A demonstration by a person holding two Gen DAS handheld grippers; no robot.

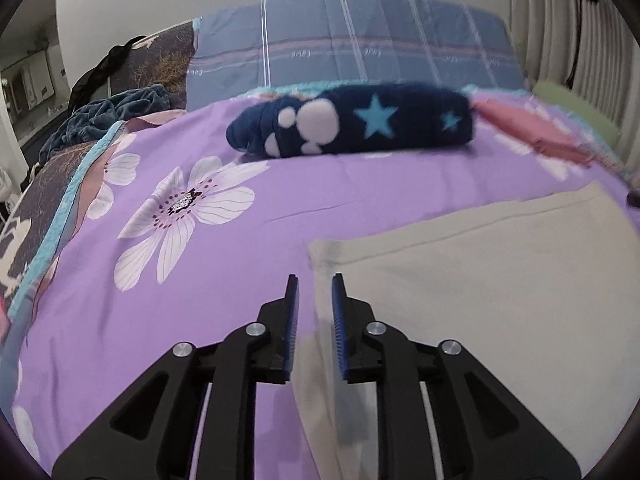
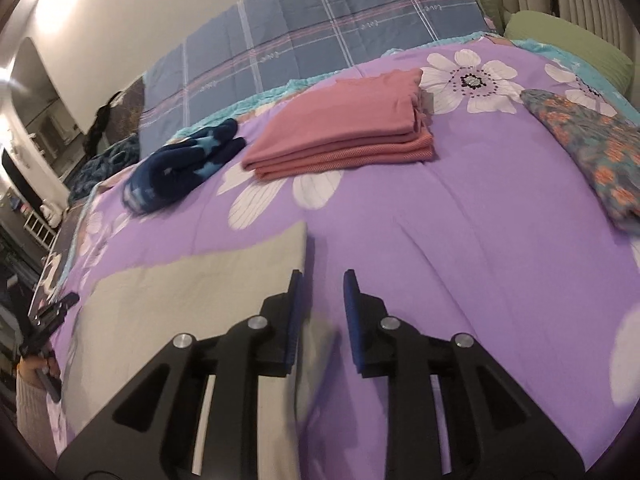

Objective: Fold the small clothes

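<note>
Here, in the left wrist view, the left gripper (image 1: 315, 280) hovers with jaws apart and empty over the left edge of the beige cloth (image 1: 480, 280), which lies flat on the purple quilt (image 1: 200, 260); a navy roll (image 1: 352, 122) lies farther back. In the right wrist view, the right gripper (image 2: 323, 276) is likewise parted over the cloth's (image 2: 192, 288) right edge, with a pink stack (image 2: 344, 136) and floral garment (image 2: 596, 152) beyond.

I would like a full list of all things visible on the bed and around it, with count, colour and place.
beige cloth: one, beige, flat on near bed, between both grippers
pink garment: one, pink, folded, mid bed
navy garment: one, navy with stars, rolled, left of the pink one
floral cloth: one, teal and orange, right side
bedspread: one, purple with white flowers
plaid quilt: one, blue, far side
green pillow: one, far right
left gripper: black, blue fingers, open at cloth's left edge
right gripper: same, open at cloth's right edge
</note>
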